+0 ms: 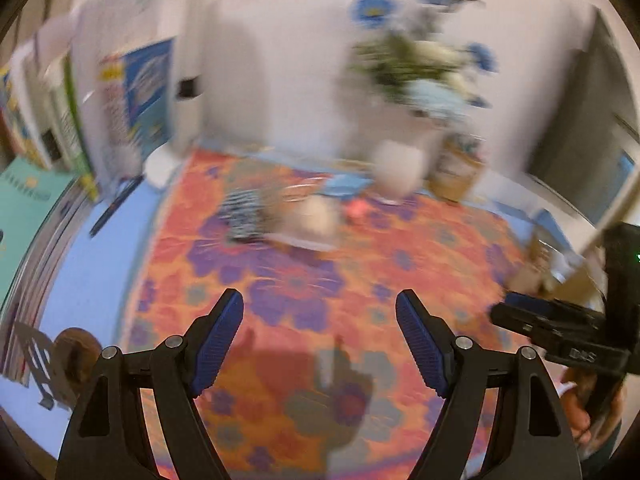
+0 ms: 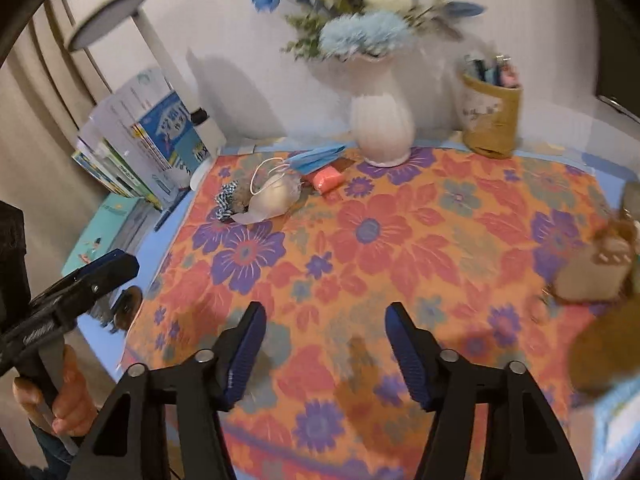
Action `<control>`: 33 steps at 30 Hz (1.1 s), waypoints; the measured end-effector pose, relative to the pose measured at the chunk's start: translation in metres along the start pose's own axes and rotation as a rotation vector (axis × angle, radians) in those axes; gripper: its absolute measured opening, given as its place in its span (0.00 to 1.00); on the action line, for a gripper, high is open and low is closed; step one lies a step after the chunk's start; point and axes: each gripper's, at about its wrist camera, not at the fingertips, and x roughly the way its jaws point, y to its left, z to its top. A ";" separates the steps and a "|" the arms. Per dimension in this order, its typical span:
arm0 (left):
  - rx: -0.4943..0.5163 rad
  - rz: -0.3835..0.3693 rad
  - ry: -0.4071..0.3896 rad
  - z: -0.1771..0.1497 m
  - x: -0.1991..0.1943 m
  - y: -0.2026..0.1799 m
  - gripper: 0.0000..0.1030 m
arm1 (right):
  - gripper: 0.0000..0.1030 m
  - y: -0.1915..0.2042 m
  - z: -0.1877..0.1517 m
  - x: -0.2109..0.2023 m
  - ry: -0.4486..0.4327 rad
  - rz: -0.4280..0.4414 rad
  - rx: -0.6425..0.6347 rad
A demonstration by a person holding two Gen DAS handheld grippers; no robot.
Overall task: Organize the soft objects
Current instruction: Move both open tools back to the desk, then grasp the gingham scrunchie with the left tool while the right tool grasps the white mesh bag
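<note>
Both grippers, left and right, hang spread and empty above the floral tablecloth, with the white face mask, blue mask and checkered scrunchie heaped near the white vase.

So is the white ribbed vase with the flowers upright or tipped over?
Upright. The white ribbed vase stands on its base at the far edge of the floral tablecloth, flowers rising from its mouth.
</note>
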 end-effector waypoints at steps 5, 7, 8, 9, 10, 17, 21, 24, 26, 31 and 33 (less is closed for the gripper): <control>-0.035 0.047 -0.007 0.025 0.046 0.031 0.75 | 0.58 0.028 0.031 0.045 -0.003 0.043 -0.037; -0.055 0.070 -0.027 0.035 0.070 0.045 0.75 | 0.58 0.035 0.044 0.067 -0.010 0.015 -0.056; -0.063 0.082 -0.032 0.037 0.077 0.050 0.75 | 0.58 0.038 0.049 0.078 -0.017 -0.008 -0.063; -0.075 0.085 -0.034 0.041 0.089 0.055 0.75 | 0.58 0.040 0.053 0.089 -0.031 -0.039 -0.077; -0.086 0.066 -0.027 0.044 0.103 0.060 0.75 | 0.58 0.043 0.055 0.099 -0.042 -0.057 -0.093; -0.115 -0.039 -0.006 0.051 0.145 0.067 0.75 | 0.58 0.033 0.070 0.173 0.035 0.084 -0.014; -0.143 -0.080 -0.017 0.049 0.152 0.073 0.75 | 0.58 0.027 0.080 0.204 0.059 0.110 0.042; -0.181 -0.093 -0.008 0.048 0.156 0.083 0.73 | 0.56 0.036 0.085 0.210 0.012 0.090 0.013; -0.184 -0.094 0.003 0.047 0.159 0.084 0.72 | 0.41 0.042 0.087 0.214 0.003 0.094 -0.007; -0.174 -0.099 -0.013 0.046 0.158 0.082 0.71 | 0.26 0.046 0.084 0.212 -0.016 0.120 -0.030; -0.162 -0.088 -0.011 0.046 0.157 0.080 0.71 | 0.24 0.043 0.082 0.207 -0.017 0.141 -0.021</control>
